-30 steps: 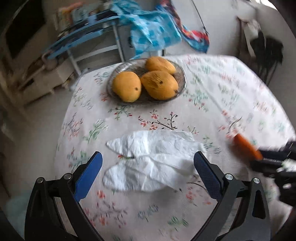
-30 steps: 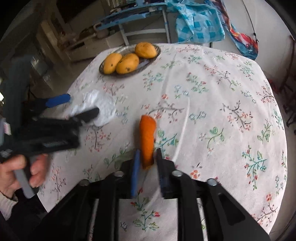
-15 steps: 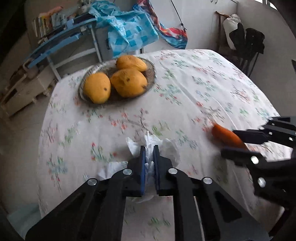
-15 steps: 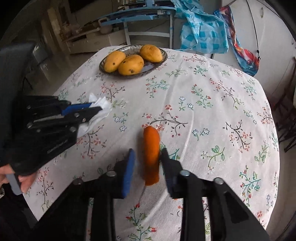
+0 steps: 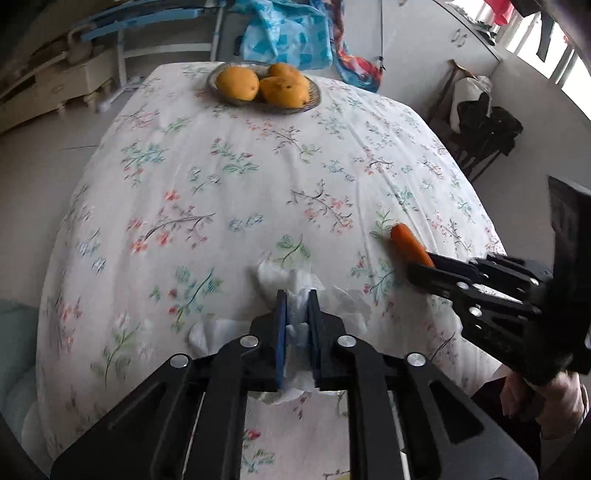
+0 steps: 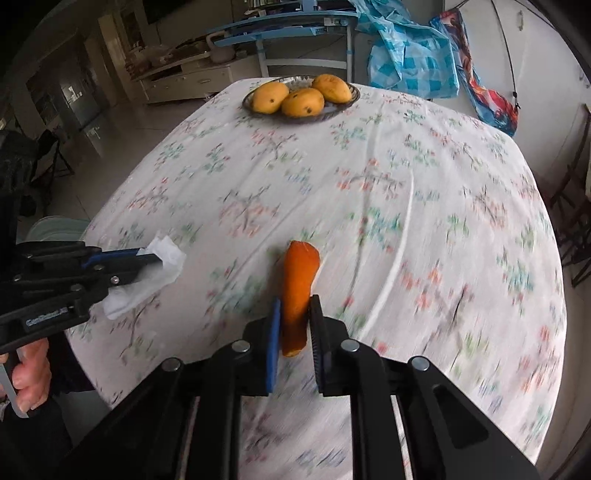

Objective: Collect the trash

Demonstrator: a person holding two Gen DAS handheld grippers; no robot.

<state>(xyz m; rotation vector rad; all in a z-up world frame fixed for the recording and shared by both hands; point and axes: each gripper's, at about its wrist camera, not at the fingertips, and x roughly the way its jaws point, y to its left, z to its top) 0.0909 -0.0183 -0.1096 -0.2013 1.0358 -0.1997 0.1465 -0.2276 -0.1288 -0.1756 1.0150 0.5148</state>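
Grippers clamped on tissue and orange peel

Left gripper is closed on a crumpled white tissue, whose paper bunches up between the two pads and spills out ahead of the tips and to both sides, over the floral tablecloth. Seen from the right wrist, the same tissue hangs from the tips of that gripper, which comes in from the left with a hand wrapped around its handle.

Right gripper is clamped on a strip of orange peel; its jaws have just been closing, with the peel between them. The peel stands lengthwise between the pads, its far end sticking out beyond the tips and its near end reaching back between the fingers. From the left wrist, this gripper enters from the right, with the peel jutting out of its tips toward the left and away; whether the peel touches the cloth there cannot be told.

Well ahead of both grippers, near the far edge of the table, a plate holds three mangoes. Beyond the table, a blue checked plastic bag hangs at a blue rack.
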